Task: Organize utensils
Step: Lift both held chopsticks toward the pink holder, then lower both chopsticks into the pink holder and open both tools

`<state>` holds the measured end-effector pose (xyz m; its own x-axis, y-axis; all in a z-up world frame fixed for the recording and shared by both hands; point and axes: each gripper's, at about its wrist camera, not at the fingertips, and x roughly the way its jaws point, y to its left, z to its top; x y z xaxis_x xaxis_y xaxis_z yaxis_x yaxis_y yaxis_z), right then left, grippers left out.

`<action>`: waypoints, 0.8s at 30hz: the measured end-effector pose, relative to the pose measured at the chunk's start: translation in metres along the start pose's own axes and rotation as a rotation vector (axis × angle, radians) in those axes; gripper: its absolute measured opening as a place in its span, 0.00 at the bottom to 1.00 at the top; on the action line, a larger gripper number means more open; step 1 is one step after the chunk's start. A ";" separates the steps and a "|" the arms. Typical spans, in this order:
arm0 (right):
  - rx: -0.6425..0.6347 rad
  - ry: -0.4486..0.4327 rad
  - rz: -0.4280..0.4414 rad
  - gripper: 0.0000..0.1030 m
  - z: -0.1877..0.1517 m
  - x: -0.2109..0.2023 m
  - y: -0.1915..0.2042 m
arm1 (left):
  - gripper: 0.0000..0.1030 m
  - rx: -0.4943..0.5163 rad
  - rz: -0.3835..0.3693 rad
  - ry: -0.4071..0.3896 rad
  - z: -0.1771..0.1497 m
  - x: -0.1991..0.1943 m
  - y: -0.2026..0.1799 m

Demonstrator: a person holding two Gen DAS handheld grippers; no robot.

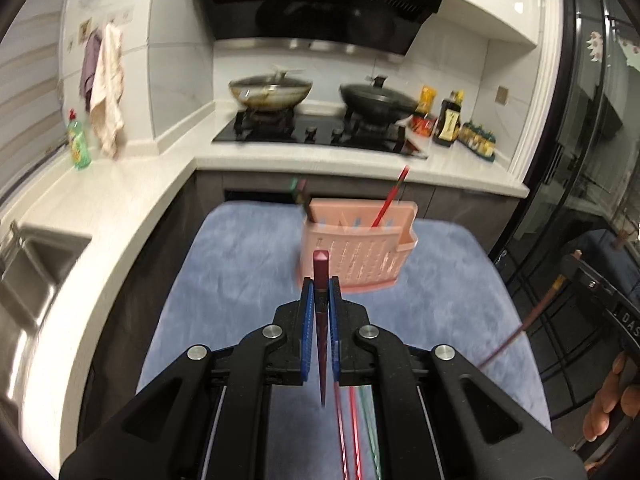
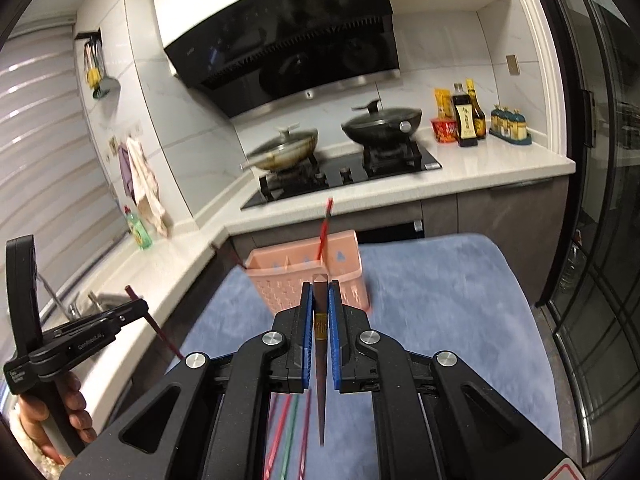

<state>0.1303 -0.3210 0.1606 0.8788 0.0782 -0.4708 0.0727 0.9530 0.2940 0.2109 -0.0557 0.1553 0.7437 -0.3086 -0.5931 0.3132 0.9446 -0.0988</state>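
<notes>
each gripper carries one chopstick: the left gripper (image 1: 321,284) has its jaws clamped on a dark red chopstick (image 1: 321,276), thick end poking out ahead of the jaws and thin tip trailing back between them, and the right gripper (image 2: 320,292) has its jaws clamped the same way on a brown chopstick (image 2: 320,320) with a gold band sitting between the blue pads. the pink holder (image 1: 360,254) stands just ahead of both sets of jaws on the blue cloth (image 1: 248,264) that covers the desk, a little to the right of the left jaws and nearly straight ahead of the right ones. a bright red chopstick (image 1: 388,200) already leans out of one of its slots, and another dark one shows at its far left corner. more loose chopsticks (image 1: 356,432), red and green, lie on the cloth behind and under the jaws. the step in hand looks like carrying the two gripped sticks to the holder, with the job only partly done. next, each stick probably needs tipping so its thin end points down over an open slot, then lowering before the jaws let go; since the thin tips now point back toward the hands, that turn is the awkward part, and both views are blurred, so the slot dividers are hard to make out
</notes>
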 end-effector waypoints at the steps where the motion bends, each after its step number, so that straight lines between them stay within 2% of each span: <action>1: 0.009 -0.011 0.010 0.07 0.008 0.002 0.000 | 0.07 0.006 -0.006 -0.010 0.007 0.000 -0.002; 7: 0.033 -0.085 0.035 0.07 0.058 0.015 0.004 | 0.07 0.015 -0.044 -0.100 0.064 -0.005 -0.016; 14: 0.044 -0.157 0.049 0.07 0.119 0.042 0.013 | 0.07 0.002 -0.026 -0.199 0.130 0.003 -0.023; 20: 0.063 -0.177 0.056 0.07 0.143 0.076 0.010 | 0.07 -0.013 0.008 -0.230 0.159 0.035 -0.020; 24: 0.068 -0.156 0.051 0.07 0.146 0.108 0.009 | 0.07 -0.021 0.021 -0.210 0.163 0.063 -0.016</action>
<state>0.2944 -0.3466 0.2337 0.9443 0.0746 -0.3205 0.0530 0.9267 0.3721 0.3487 -0.1085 0.2495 0.8575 -0.3032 -0.4156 0.2853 0.9525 -0.1063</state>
